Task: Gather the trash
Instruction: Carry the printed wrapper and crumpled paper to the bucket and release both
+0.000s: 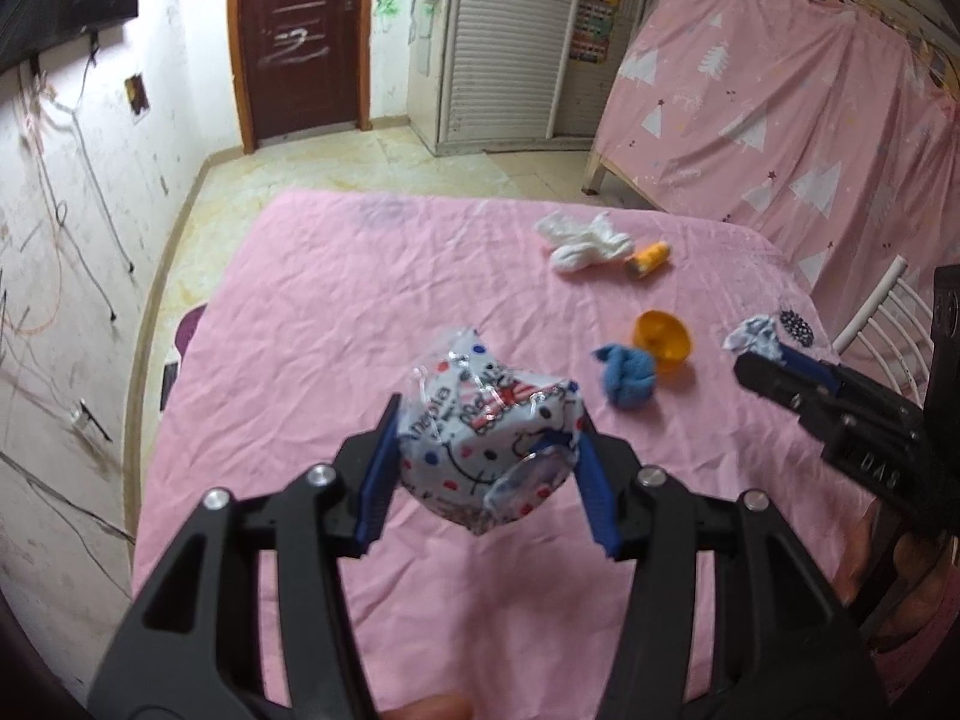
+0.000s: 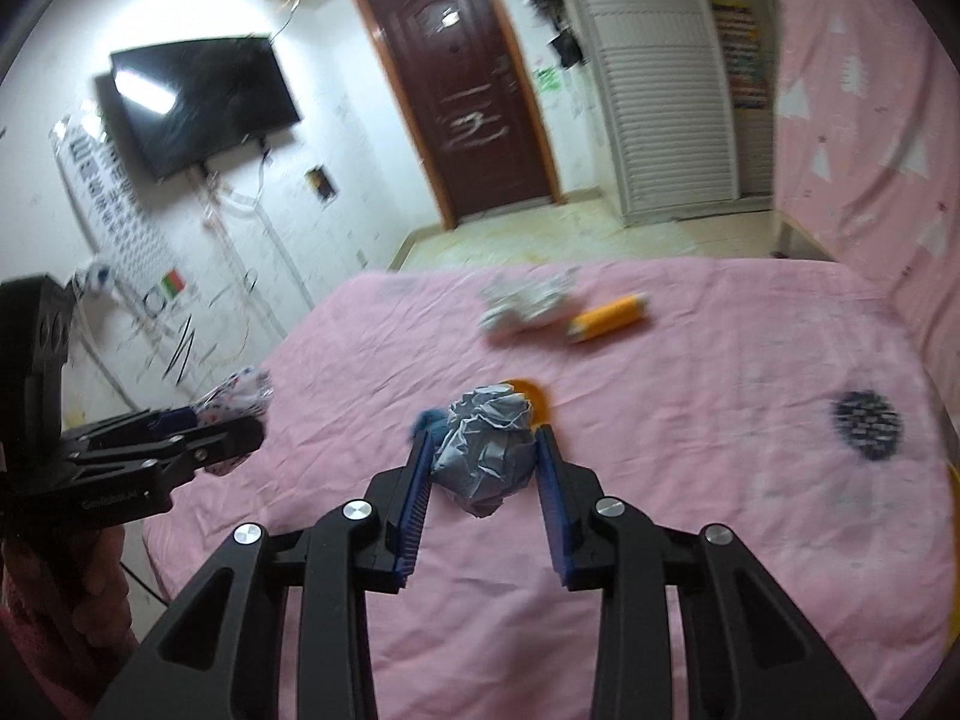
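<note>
Surface: pink sheet (image 1: 300,300), trash scattered.
Left gripper (image 1: 486,450): clamps printed wrapper (image 1: 486,420).
Right gripper (image 2: 483,456): clamps crumpled paper (image 2: 486,450).
Nearest leftover: blue wad (image 1: 627,378), just beyond and between both grippers.

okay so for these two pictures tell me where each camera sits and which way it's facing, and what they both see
Left wrist: on the left gripper, angled down across the pink sheet toward the brown door; its fingers clamp a crumpled printed plastic wrapper; right gripper enters at right.
Right wrist: on the right gripper, facing the same way; fingers clamp a grey crumpled paper ball; left gripper at left.
Shared: sheet, door, orange spool, white socks.
</note>
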